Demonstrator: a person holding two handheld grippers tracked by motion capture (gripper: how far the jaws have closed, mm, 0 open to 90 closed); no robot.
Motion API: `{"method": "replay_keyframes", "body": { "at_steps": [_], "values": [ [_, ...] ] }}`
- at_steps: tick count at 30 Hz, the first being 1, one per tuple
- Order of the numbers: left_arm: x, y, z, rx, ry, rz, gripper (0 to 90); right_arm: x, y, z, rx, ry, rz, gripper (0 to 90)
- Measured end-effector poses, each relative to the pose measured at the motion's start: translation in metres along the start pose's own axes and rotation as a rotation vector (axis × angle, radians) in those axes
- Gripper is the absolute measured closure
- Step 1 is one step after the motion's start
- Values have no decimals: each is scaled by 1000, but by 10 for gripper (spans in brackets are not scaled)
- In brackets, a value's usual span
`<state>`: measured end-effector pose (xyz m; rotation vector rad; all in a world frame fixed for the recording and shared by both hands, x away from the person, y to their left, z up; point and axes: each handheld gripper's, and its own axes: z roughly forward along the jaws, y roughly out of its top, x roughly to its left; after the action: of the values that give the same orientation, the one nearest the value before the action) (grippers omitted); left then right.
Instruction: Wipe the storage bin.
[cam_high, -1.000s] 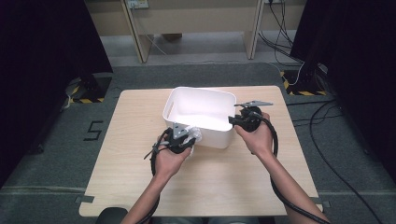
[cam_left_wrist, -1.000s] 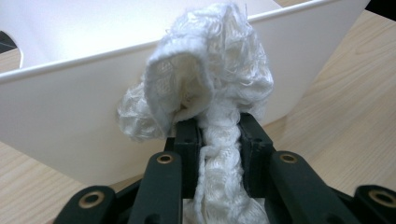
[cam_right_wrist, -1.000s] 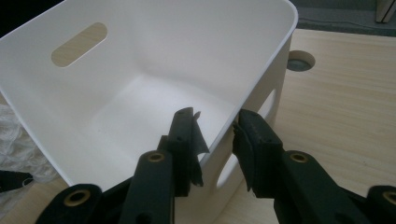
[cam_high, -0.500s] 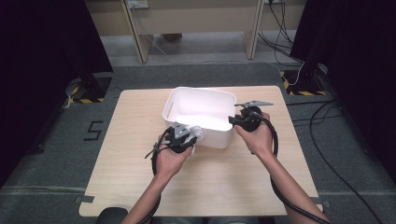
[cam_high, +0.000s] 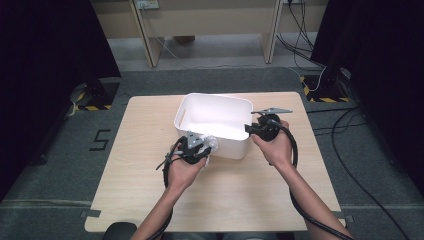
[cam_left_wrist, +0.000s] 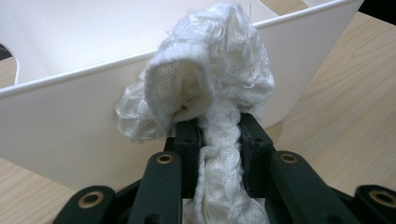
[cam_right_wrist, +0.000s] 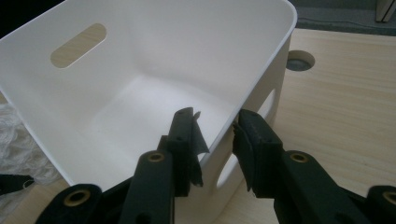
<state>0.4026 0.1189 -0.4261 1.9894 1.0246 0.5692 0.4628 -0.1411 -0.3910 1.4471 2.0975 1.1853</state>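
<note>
High view: a crumpled white cloth (cam_high: 207, 144) sits at centre frame, clenched in the left gripper (cam_high: 192, 149) against the near outer wall of a white rectangular plastic bin (cam_high: 215, 107). At the bin's right wall, the right gripper (cam_high: 259, 127) straddles the rim; whether its jaws pinch it, I cannot tell.

Grey floor (cam_high: 60, 165), wooden table (cam_high: 240, 200), dark curtains (cam_high: 45, 45)
</note>
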Motion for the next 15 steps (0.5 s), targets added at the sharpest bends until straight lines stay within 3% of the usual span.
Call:
{"method": "replay_keyframes", "body": {
  "at_steps": [15],
  "values": [
    [-2, -5, 8, 17, -5, -4, 729, 0, 0, 0, 1, 0, -1, 681]
  ]
}}
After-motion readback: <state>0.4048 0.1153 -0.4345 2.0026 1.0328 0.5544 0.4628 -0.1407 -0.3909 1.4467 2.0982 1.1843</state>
